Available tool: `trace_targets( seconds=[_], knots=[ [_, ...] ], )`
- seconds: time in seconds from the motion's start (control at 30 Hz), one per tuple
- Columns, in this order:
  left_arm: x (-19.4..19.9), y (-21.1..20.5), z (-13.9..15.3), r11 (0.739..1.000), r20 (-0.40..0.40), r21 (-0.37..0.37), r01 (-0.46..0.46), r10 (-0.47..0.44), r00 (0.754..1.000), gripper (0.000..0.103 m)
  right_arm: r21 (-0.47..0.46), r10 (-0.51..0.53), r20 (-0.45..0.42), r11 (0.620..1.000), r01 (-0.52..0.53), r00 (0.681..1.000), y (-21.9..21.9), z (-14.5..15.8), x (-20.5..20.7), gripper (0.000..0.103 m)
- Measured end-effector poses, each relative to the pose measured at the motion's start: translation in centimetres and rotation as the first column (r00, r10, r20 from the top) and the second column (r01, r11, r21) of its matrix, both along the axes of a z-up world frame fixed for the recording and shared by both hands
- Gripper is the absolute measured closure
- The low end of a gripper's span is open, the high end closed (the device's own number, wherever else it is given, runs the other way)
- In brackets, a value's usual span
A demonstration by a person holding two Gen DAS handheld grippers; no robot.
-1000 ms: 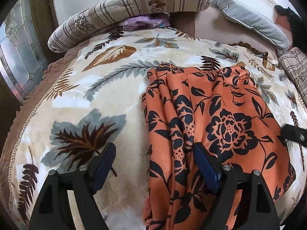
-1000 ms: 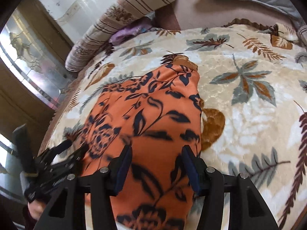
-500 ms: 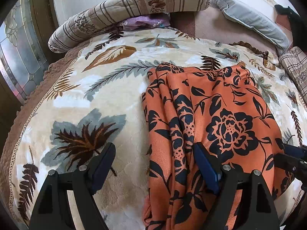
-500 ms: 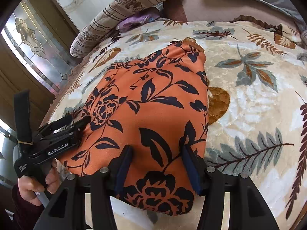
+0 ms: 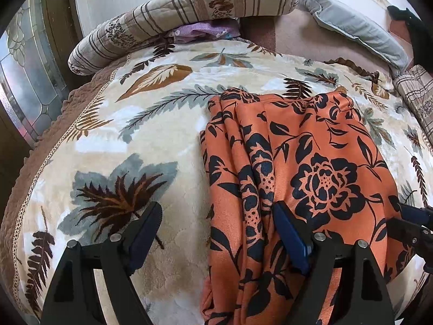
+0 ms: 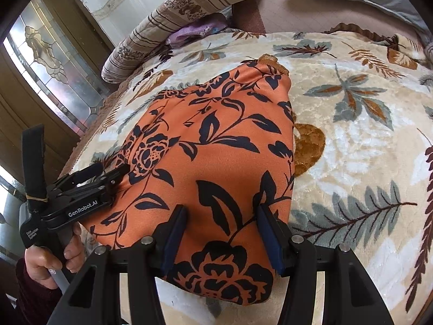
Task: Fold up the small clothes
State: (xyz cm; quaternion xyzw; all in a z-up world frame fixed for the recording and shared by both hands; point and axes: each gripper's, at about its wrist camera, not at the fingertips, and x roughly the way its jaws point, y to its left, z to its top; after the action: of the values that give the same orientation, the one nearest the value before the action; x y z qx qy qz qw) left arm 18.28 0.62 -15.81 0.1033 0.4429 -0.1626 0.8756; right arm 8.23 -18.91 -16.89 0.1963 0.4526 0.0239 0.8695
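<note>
An orange garment with a black flower print (image 5: pixel 311 168) lies spread on the leaf-patterned blanket (image 5: pixel 151 124), bunched in folds along its left side. My left gripper (image 5: pixel 216 233) is open, low over the garment's near left edge, with its right finger on the cloth. In the right wrist view the garment (image 6: pixel 216 149) fills the middle. My right gripper (image 6: pixel 222 233) is open, its fingers straddling the garment's near right corner. The left gripper also shows in the right wrist view (image 6: pixel 108 173), and the right gripper's tip shows at the left wrist view's right edge (image 5: pixel 414 216).
A striped rolled bolster (image 5: pixel 184 13) and a purple cloth (image 5: pixel 200 31) lie at the far end of the bed. A grey pillow (image 5: pixel 351 27) lies at the back right. A stained-glass door (image 6: pixel 48 62) stands left of the bed.
My right gripper has pulled back toward the garment's near corner, so more cloth shows ahead of it. My left gripper has hardly moved. Both stay open.
</note>
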Motion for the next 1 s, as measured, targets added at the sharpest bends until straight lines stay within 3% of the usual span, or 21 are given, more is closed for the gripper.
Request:
trace_targets(
  seconds=[0.6,0.77,1.0],
  knots=[
    [0.2,0.0,-0.1,1.0,-0.007,-0.001,-0.007,0.007,1.0,0.019,0.001,0.01,0.004,1.0,-0.01,1.0,0.0,0.1,-0.2,0.044],
    [0.5,0.1,0.1,1.0,-0.027,-0.015,-0.022,0.021,0.999,0.019,0.006,0.022,-0.016,1.0,-0.022,1.0,-0.5,1.5,0.4,0.044],
    [0.9,-0.2,0.3,0.999,-0.031,-0.026,-0.03,0.029,0.999,0.019,0.019,-0.029,0.073,0.999,0.028,0.997,-2.7,4.6,2.9,0.044]
  ],
)
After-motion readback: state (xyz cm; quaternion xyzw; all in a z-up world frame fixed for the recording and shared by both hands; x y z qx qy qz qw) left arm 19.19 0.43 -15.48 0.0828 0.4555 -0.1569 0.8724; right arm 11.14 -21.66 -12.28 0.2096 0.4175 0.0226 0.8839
